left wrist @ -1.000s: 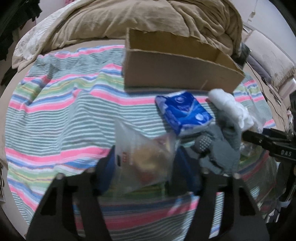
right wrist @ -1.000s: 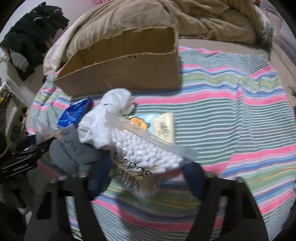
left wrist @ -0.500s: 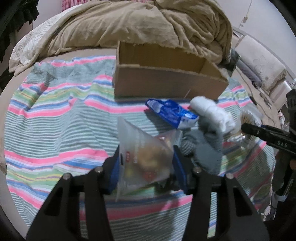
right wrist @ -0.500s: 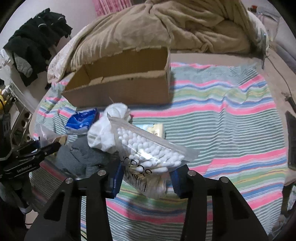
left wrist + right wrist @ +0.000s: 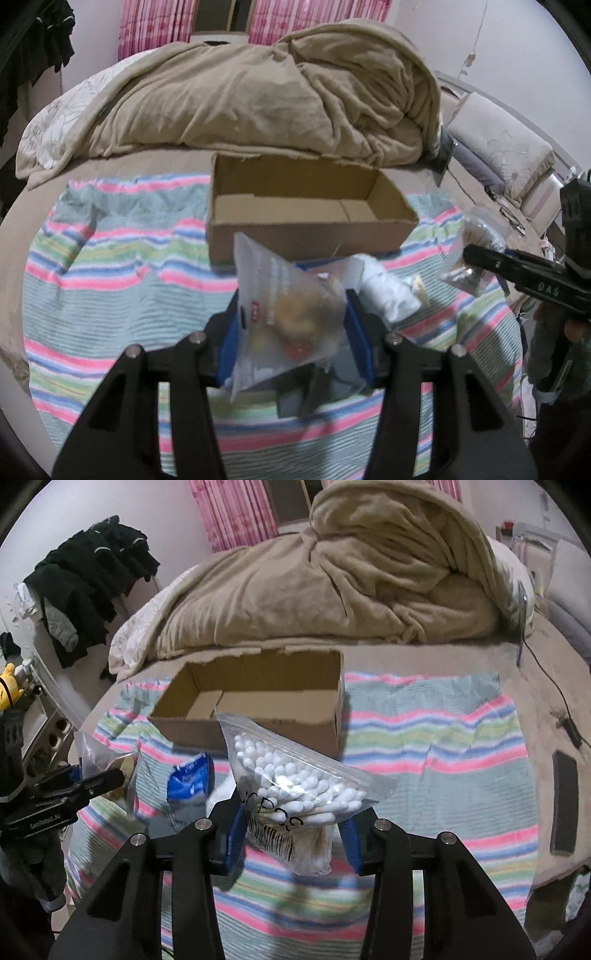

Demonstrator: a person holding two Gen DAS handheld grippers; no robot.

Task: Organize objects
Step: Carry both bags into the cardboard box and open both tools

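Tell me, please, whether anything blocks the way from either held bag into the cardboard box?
Nothing visible does. The swab bag in the right tool and the snack bag in the left tool hang before the box, whose top is open.

"DAS", seemingly, on right tongs (image 5: 546,286)

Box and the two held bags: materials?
Box: brown corrugated cardboard, matte, ragged torn rim. Bag in left gripper: clear glossy plastic film, contents show through. Bag in right gripper: same clear film, zip-type top; white-tipped cotton swabs, seemingly.
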